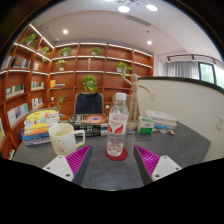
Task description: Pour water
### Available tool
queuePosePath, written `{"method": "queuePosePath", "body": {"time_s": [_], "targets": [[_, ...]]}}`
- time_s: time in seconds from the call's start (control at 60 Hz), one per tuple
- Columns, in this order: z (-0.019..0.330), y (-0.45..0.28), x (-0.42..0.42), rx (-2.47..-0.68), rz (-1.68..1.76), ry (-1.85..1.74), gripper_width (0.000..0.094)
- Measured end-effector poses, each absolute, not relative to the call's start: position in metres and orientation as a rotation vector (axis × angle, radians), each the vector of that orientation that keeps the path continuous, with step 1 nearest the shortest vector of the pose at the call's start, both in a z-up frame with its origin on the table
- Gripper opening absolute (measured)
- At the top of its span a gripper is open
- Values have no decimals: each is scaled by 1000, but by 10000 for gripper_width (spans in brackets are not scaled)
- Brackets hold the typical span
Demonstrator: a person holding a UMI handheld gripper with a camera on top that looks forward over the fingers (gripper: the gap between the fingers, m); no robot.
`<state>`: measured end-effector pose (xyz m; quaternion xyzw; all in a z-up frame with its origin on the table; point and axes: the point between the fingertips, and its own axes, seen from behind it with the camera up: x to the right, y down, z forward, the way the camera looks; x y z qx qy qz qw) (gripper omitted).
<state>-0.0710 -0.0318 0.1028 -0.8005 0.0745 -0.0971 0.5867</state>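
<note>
The water bottle [118, 127] stands upright on the grey table [185, 145], between and just ahead of the gripper [112, 160] fingers. It is clear plastic with a red-and-white label and appears capped; the water level cannot be made out. The gripper is spread wide: its pink pads [76, 160] flank the bottle with a visible gap on each side, so nothing is held.

The white mug [63, 138], the likely receiving vessel, sits just left of the bottle, near the left finger.

Risks, as judged:
- The left finger has little room beside the mug. A closing or advancing motion off centre could clip it.
- The bottle is tall and narrow. A one-sided touch before both pads meet it could tip it.
- If the cap is on, pouring cannot proceed until it is removed.
- A grip low on the label may let the bottle swing when tilted.

Open room: the table surface right of the bottle is free up to the small boxes [158, 124]. Stacked books [38, 127] crowd the far left. A chair [88, 104] and shelves [75, 65] stand well beyond the table.
</note>
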Motion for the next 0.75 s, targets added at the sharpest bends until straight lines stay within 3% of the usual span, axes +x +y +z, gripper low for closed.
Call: {"method": "queuePosePath", "body": {"time_s": [0.25, 0.75], "targets": [[135, -92, -67, -1813, -135, 156, 878], [152, -127, -60, -1778, -114, 110, 875]]}}
